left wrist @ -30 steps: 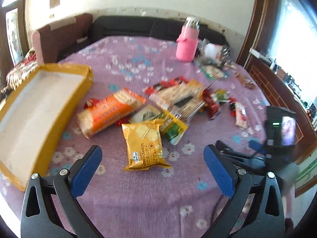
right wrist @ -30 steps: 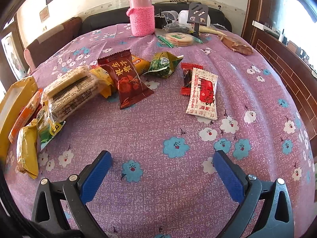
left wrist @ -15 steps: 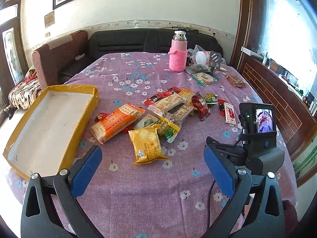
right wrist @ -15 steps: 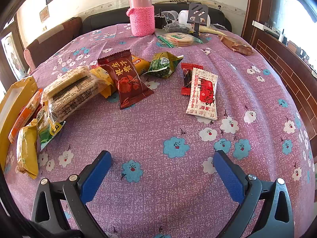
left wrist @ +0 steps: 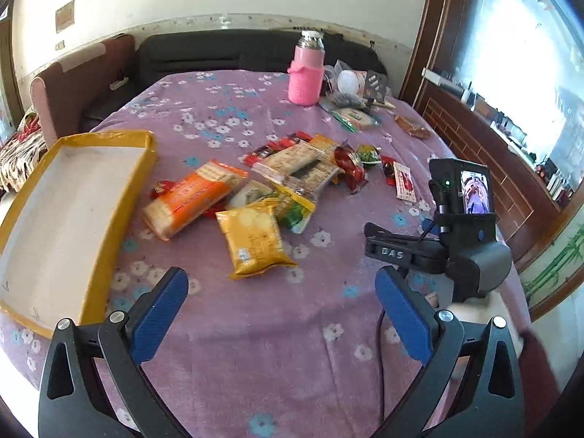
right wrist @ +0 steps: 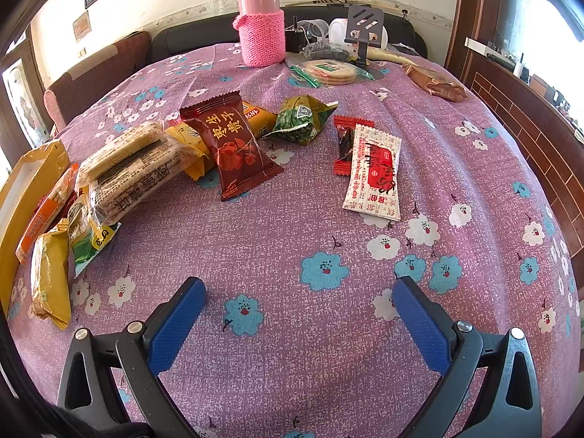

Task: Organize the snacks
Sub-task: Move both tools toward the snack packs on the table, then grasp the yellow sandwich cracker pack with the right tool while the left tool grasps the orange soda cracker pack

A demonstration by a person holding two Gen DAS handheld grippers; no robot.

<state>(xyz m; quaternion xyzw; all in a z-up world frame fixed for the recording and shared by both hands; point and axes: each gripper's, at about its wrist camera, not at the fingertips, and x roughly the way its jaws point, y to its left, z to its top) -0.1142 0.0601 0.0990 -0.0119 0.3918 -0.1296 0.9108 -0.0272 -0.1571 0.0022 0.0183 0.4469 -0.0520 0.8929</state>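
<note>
1. Left gripper [left wrist: 281,304]: blue pads spread wide, grasping nothing, above the floral cloth [left wrist: 292,357].
2. Yellow packet [left wrist: 253,242]: nearest snack, just ahead of the left pads; behind it the orange cracker pack [left wrist: 193,199] and the rest of the snack pile.
3. Yellow tray [left wrist: 120,215]: left of the pile, holding no snacks.
4. Right gripper [right wrist: 297,314]: pads likewise released, holding nothing, over bare cloth.
5. White-red sachet [right wrist: 376,173] and maroon packet [right wrist: 231,142]: ahead of the right pads, well apart from them.
6. Pink flask [right wrist: 261,25]: upright at the far edge.
</note>
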